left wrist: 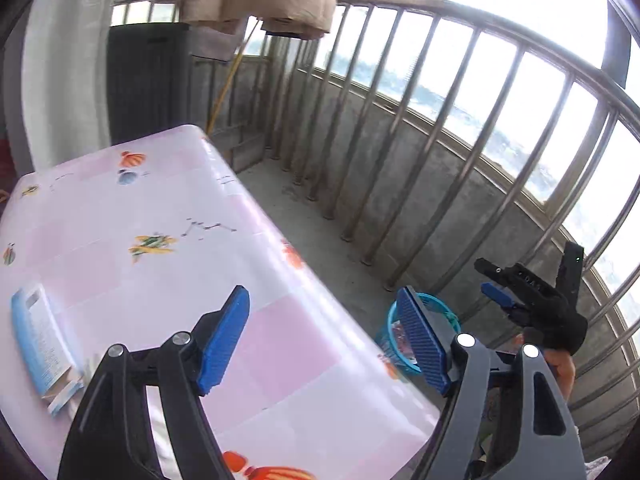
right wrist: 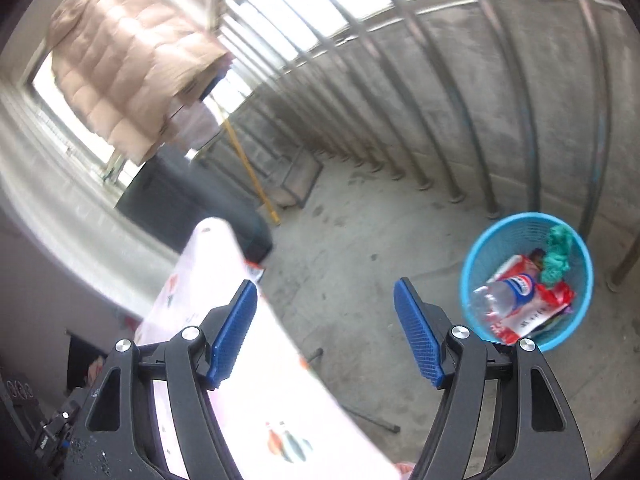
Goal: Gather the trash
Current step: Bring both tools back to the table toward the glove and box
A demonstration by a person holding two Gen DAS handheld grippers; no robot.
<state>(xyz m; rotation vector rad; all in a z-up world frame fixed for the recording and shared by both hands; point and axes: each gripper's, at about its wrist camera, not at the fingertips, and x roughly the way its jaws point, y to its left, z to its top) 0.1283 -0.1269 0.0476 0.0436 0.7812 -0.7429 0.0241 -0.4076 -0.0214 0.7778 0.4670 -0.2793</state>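
The left tongs (left wrist: 324, 344) stand wide apart with nothing between their blue pads, hanging over the near right edge of the tabletop (left wrist: 132, 220), which wears a pink cloth printed with small planes and balloons. To the left of these tongs, close to the near edge, a light blue and white carton (left wrist: 40, 344) lies flat on the cloth, its near end torn open. Just past the right pad, down on the floor beside the tabletop, the rim of a blue mesh basket (left wrist: 440, 304) shows. Further right, the right tongs (left wrist: 500, 286) appear from the side, held in a hand above the floor.

In the right wrist view the right tongs (right wrist: 324, 332) are likewise spread apart and empty, above the tabletop's edge and the concrete floor (right wrist: 352, 248). Ahead and to their right the basket (right wrist: 472, 276) stands on the floor and holds a clear plastic bottle (right wrist: 504, 292) lying on a red and white wrapper (right wrist: 532, 312), with a crumpled green scrap (right wrist: 558, 256) behind them. Beyond it, metal railing bars (right wrist: 460, 100) rise before a low concrete wall. Farther left a yellow pole (right wrist: 248, 172) leans by a dark cabinet (right wrist: 180, 196), and a beige quilted coat (right wrist: 132, 52) hangs overhead.
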